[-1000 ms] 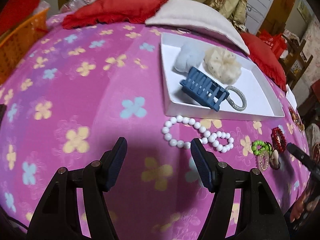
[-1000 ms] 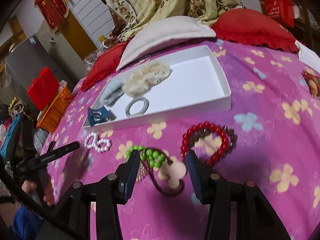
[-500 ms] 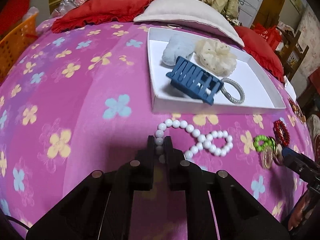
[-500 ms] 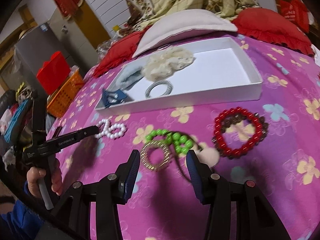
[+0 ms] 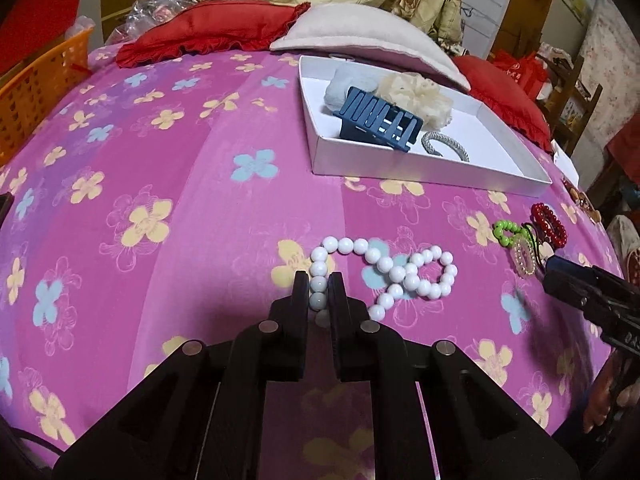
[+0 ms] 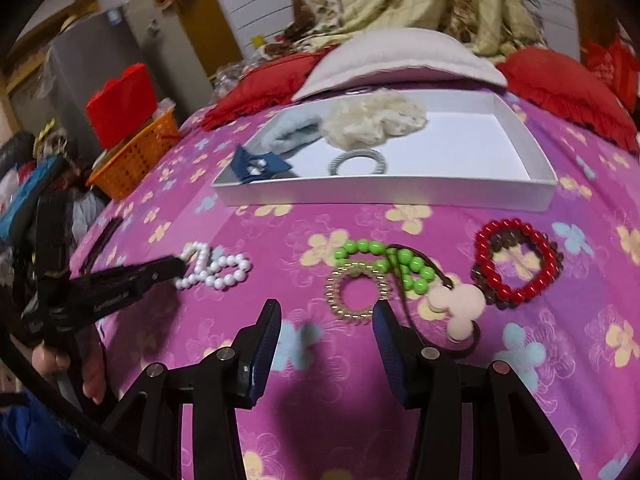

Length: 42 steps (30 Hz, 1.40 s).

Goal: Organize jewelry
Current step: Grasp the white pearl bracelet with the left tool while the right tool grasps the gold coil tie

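My left gripper (image 5: 319, 286) is shut on the near end of a white bead bracelet (image 5: 394, 270) lying twisted on the pink flowered cloth. It also shows in the right wrist view (image 6: 218, 267). My right gripper (image 6: 326, 314) is open, just short of a gold spiral ring (image 6: 354, 294), a green bead bracelet (image 6: 394, 262), a pink clover hair tie (image 6: 458, 306) and a red bead bracelet (image 6: 516, 260). A white tray (image 5: 404, 168) behind holds a blue claw clip (image 5: 378, 118), a grey hair tie (image 5: 444, 145), a cream scrunchie (image 5: 416, 94) and a pale blue scrunchie (image 5: 346, 86).
Red cushions (image 5: 208, 32) and a white pillow (image 5: 368, 38) lie behind the tray. An orange basket (image 5: 36, 88) stands at the far left edge of the bed. More trinkets (image 5: 582, 198) lie at the right edge.
My left gripper moved forward and shut on the white bead bracelet. My right gripper swung left from the pink clover hair tie toward the gold ring, still open.
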Each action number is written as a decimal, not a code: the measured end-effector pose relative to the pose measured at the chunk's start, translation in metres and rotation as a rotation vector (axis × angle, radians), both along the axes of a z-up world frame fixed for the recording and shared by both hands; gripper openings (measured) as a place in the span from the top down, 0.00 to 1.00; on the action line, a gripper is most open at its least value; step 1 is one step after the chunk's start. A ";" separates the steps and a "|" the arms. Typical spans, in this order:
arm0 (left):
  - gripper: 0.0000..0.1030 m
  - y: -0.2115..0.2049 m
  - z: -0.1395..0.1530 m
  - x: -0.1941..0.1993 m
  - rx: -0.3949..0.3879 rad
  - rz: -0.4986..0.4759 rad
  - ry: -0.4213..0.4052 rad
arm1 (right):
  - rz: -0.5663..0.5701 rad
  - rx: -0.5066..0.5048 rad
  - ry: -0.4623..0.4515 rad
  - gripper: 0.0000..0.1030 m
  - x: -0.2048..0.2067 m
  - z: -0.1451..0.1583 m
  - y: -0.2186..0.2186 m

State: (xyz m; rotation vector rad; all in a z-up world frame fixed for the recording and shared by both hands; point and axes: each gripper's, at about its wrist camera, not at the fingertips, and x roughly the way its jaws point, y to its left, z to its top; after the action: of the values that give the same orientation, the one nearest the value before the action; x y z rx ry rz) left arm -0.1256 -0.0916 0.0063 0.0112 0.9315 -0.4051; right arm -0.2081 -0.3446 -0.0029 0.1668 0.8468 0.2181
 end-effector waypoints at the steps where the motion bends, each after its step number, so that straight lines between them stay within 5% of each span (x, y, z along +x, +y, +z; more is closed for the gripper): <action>1: 0.92 0.000 0.000 -0.001 -0.002 -0.002 -0.008 | 0.006 -0.014 0.003 0.55 0.002 -0.001 0.003; 11: 0.82 0.009 -0.002 0.003 -0.093 -0.035 0.003 | 0.010 -0.184 0.030 0.55 0.031 -0.014 0.029; 15: 0.82 0.003 -0.001 -0.001 -0.063 -0.044 -0.017 | 0.001 -0.226 0.039 0.72 0.034 -0.014 0.035; 17: 0.93 -0.001 -0.002 -0.004 -0.034 -0.056 -0.028 | -0.001 -0.229 0.048 0.83 0.035 -0.013 0.038; 31: 0.93 0.021 0.008 -0.013 -0.172 -0.043 -0.011 | -0.054 -0.083 0.001 0.89 0.006 0.028 0.024; 37: 0.93 0.020 0.019 -0.026 -0.190 -0.064 -0.033 | -0.098 0.094 -0.009 0.89 -0.004 0.042 -0.007; 42: 0.93 0.015 0.022 -0.032 -0.164 -0.068 -0.043 | -0.085 0.104 0.016 0.88 -0.004 0.035 -0.012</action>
State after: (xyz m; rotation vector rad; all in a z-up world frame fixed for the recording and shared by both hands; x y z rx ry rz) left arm -0.1577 -0.0763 0.0286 -0.0984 0.8553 -0.5417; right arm -0.2125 -0.3568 0.0325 0.3020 0.8428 0.1814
